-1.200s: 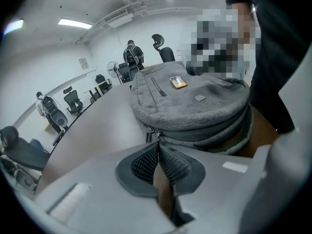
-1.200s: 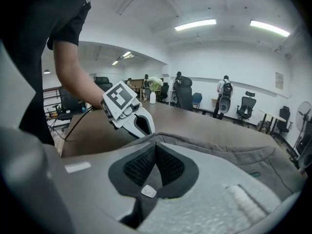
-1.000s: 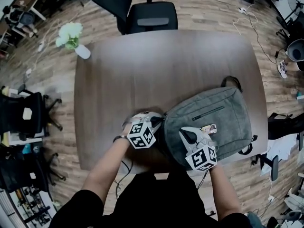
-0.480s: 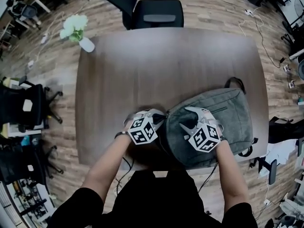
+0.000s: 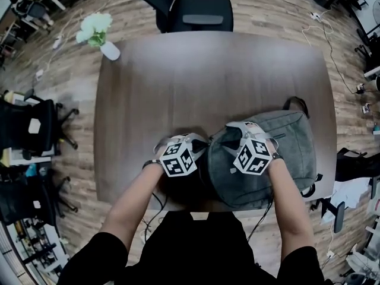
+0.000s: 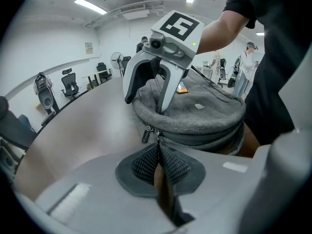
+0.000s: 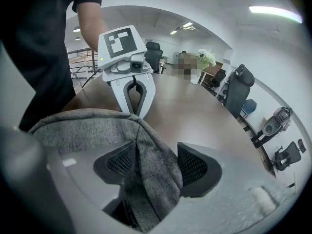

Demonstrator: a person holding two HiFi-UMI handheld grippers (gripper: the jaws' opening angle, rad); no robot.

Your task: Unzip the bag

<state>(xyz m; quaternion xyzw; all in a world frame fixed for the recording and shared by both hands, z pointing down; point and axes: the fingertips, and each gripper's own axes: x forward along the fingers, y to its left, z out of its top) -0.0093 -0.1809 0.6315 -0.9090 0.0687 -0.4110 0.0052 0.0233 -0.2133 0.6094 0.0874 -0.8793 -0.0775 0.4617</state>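
Note:
A grey backpack [image 5: 291,153] lies flat on the wooden table [image 5: 196,82], near the front right edge. My left gripper [image 5: 199,146] sits at the bag's left end. In the left gripper view it [image 6: 158,155] is shut on a thin brown zipper pull [image 6: 160,172], just behind the metal slider [image 6: 146,134]. My right gripper [image 5: 236,135] rests on top of the bag's left end. Its jaws are opening, and a fold of the grey bag fabric [image 7: 151,174] lies loose between the pads [image 7: 195,167]. Each gripper shows in the other's view: right [image 6: 145,101], left [image 7: 131,112].
A white vase of pale flowers [image 5: 98,34] stands at the table's far left corner. A black office chair [image 5: 199,13] is pushed in at the far side. More chairs [image 5: 29,132] and floor cables ring the table.
My right gripper has moved from the bag's near side to its upper left end and its jaws have gone from shut to open. The left gripper has barely moved.

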